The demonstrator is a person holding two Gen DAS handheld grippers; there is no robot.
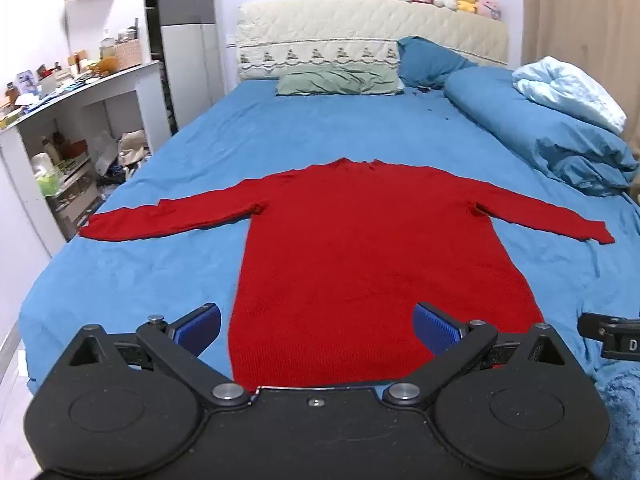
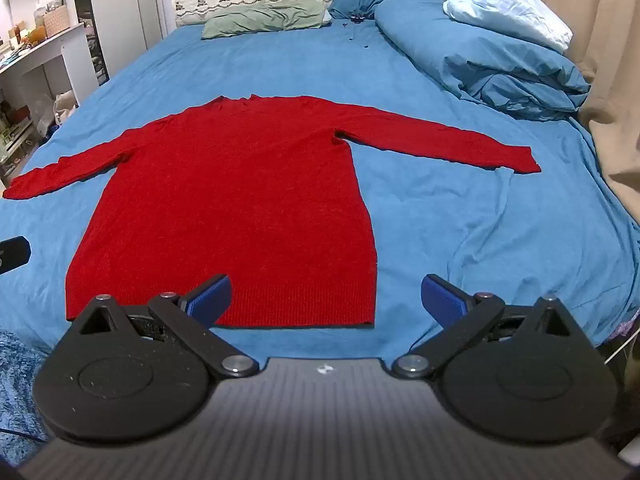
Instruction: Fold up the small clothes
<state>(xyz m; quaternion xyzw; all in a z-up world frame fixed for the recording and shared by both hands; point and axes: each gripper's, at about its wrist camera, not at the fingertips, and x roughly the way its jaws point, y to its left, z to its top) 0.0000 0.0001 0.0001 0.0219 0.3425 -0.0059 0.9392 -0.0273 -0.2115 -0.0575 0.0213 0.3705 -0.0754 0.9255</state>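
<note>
Your left gripper (image 1: 316,330) hangs over the near hem of the red sweater (image 1: 360,248), its blue pads (image 1: 200,326) spread wide and gripping nothing. The sweater lies flat and unfolded on the blue bedsheet (image 2: 460,216), both sleeves stretched out sideways, collar toward the green pillow (image 1: 340,82). Your right gripper (image 2: 326,300) is likewise released, one pad over the hem's right part, the other over bare sheet, with the rolled blue duvet (image 2: 480,52) far right
</note>
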